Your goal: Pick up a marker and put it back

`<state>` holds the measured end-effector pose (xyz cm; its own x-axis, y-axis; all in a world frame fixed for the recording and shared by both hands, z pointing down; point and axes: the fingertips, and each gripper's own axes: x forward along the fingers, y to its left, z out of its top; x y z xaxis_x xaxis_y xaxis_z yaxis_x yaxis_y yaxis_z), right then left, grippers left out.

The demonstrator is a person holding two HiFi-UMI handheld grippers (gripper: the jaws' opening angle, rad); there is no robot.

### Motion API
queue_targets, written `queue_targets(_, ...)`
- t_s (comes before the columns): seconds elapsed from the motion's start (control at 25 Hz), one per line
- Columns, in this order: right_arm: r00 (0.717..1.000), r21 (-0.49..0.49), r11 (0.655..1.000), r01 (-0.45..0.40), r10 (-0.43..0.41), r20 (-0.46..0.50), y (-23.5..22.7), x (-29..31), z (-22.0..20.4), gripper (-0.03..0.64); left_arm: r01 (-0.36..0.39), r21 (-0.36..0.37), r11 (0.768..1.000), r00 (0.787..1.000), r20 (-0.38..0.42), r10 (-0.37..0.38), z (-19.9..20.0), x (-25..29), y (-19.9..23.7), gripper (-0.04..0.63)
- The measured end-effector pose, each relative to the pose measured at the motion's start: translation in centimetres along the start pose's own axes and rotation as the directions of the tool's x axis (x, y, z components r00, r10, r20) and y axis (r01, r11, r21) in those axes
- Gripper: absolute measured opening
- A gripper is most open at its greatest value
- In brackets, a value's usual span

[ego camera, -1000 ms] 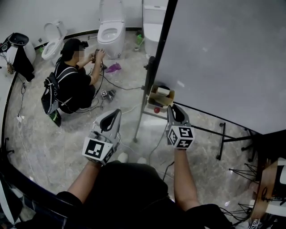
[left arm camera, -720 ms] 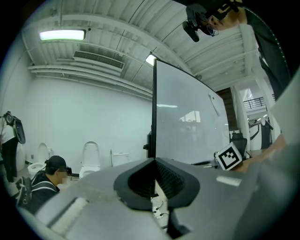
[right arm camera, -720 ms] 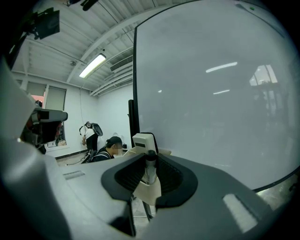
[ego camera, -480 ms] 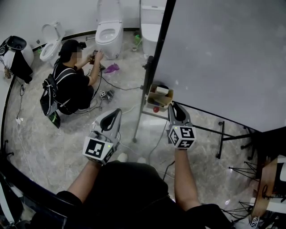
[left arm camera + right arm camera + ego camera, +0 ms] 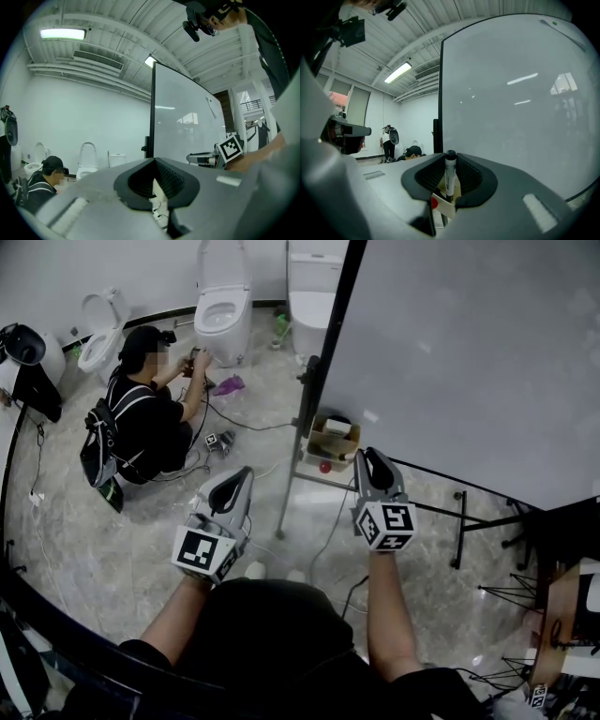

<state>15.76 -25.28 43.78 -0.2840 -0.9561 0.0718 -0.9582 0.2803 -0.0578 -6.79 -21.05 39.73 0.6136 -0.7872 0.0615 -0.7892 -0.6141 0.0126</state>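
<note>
The first half of the job looks done. The right gripper (image 5: 371,457) is pinching a slim white-barrelled marker with a black cap (image 5: 450,172) between its pads. The marker is clear of the small open cardboard box (image 5: 330,439) on the ledge of the large whiteboard's (image 5: 469,362) stand. In the right gripper view the box shows just below and beyond the jaws, with a small round red thing (image 5: 434,203) at its near edge. I take that box as where the marker belongs. What is left, by my reckoning, is the whole return: bring it down over the box, set it in and let go.

The marker stands upright in the grip, cap uppermost and poking a little above the pads. There is a band of dark print down the barrel that I cannot read. Its lower end is hidden behind the jaws.

The left gripper (image 5: 242,475) hangs off to the side, well apart from the box. Its jaws stand slightly apart with nothing between them.
</note>
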Motion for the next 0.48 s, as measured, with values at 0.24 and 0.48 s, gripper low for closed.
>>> queue_targets(0.24, 0.999, -0.012, 1.000, -0.008, 0.008, 0.052, 1.2, -1.2, 2.7, 0.078, 0.053, -0.001, 0.999, 0.998, 0.023, -0.053, 0.3, 0.4, -0.7, 0.005)
queue_targets(0.48, 0.997, -0.018, 1.000, -0.002, 0.003, 0.073, 2.0, -2.9, 3.7, 0.078, 0.083, -0.006, 0.997, 0.996, 0.026, -0.083, 0.5, 1.1, -1.6, 0.005)
